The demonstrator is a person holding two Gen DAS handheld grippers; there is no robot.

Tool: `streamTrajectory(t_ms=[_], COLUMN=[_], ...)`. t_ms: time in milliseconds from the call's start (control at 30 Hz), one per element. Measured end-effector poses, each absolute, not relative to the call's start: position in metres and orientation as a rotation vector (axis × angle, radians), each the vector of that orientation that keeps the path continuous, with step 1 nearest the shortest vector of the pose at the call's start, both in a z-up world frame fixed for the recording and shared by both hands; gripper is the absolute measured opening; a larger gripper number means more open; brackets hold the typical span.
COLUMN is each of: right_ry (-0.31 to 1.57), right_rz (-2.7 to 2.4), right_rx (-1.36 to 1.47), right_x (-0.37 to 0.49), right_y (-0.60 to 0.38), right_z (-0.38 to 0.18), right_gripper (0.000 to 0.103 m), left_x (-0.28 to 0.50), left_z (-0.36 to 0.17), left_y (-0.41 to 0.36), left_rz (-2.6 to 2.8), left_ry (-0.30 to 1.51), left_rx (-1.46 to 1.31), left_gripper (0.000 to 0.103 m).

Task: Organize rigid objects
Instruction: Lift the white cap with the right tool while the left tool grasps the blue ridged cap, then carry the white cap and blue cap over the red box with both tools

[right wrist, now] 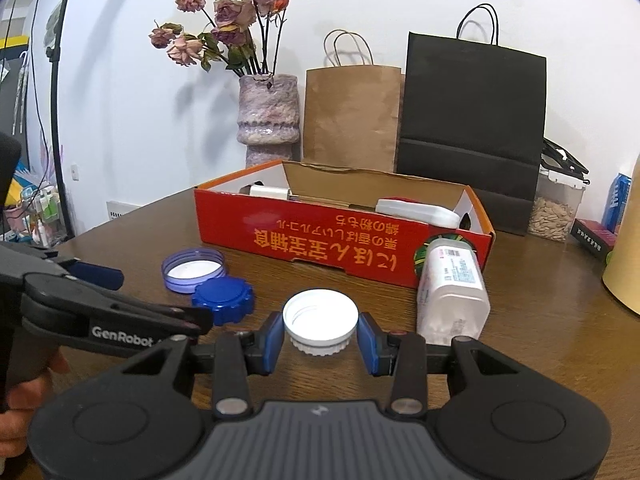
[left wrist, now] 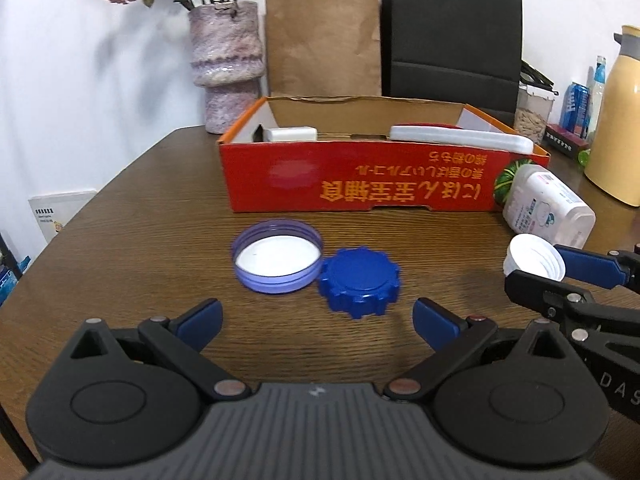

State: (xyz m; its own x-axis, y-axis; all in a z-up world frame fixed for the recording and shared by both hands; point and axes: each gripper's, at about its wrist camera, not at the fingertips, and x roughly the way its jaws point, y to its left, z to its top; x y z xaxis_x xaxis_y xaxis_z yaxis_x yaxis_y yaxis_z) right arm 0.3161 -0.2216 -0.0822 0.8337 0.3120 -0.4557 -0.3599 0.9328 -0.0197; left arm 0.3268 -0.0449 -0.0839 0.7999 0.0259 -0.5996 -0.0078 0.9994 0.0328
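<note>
A red cardboard box stands open on the wooden table, also in the right wrist view, with white items inside. In front of it lie a pale purple lid upside down and a dark blue ridged cap, touching each other. My left gripper is open and empty just before them. My right gripper is shut on a white screw cap, which also shows in the left wrist view. A white bottle lies on its side beside the box.
A purple vase with dried roses, a brown paper bag and a black bag stand behind the box. A yellow jug, a clear container and cans sit at the right.
</note>
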Motion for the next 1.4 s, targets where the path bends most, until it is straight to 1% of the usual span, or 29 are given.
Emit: streamTrajectory(t_ms=[367, 400, 533, 667, 733, 767, 833, 867, 933, 1000, 1400], right_ry=[0.463, 0.462, 0.463, 0.46, 0.463, 0.462, 0.461, 0.46, 0.46, 0.457, 0.427], right_rz=[0.359, 0.358, 0.351, 0.344, 0.341, 0.34, 0.335, 0.334, 0.333, 0.331, 0.318], right_rx=[-0.11, -0.11, -0.103, -0.093, -0.09, -0.09, -0.092, -0.092, -0.092, -0.09, -0.087], right_x=[0.324, 0.325, 0.329, 0.331, 0.332, 0.332, 0.331, 0.331, 0.33, 0.33, 0.326], right_y=[-0.23, -0.23, -0.233, -0.235, -0.236, -0.235, -0.234, -0.234, -0.234, -0.234, -0.233], right_z=[-0.083, -0.083, -0.084, -0.084, -0.084, -0.084, -0.084, -0.084, -0.084, -0.084, -0.082], right_gripper=[0.039, 0.039, 0.039, 0.039, 0.039, 0.039, 0.039, 0.039, 0.039, 0.039, 0.039], left_x=[0.345, 0.347, 0.353, 0.357, 0.359, 0.359, 0.36, 0.36, 0.359, 0.359, 0.353], left_z=[-0.089, -0.09, -0.092, -0.093, -0.094, -0.094, -0.093, -0.093, -0.092, -0.091, -0.084], left_y=[-0.061, -0.062, -0.064, -0.065, -0.066, -0.066, -0.068, -0.069, -0.07, -0.069, -0.067], left_rz=[0.011, 0.012, 0.012, 0.007, 0.002, 0.001, -0.006, -0.014, -0.02, -0.031, -0.047], left_ry=[0.67, 0.673, 0.691, 0.699, 0.702, 0.7, 0.695, 0.693, 0.686, 0.683, 0.647], left_rx=[0.032, 0.032, 0.026, 0.022, 0.02, 0.021, 0.024, 0.023, 0.023, 0.014, 0.007], left_gripper=[0.103, 0.102, 0.093, 0.09, 0.084, 0.083, 0.074, 0.072, 0.057, 0.053, 0.053])
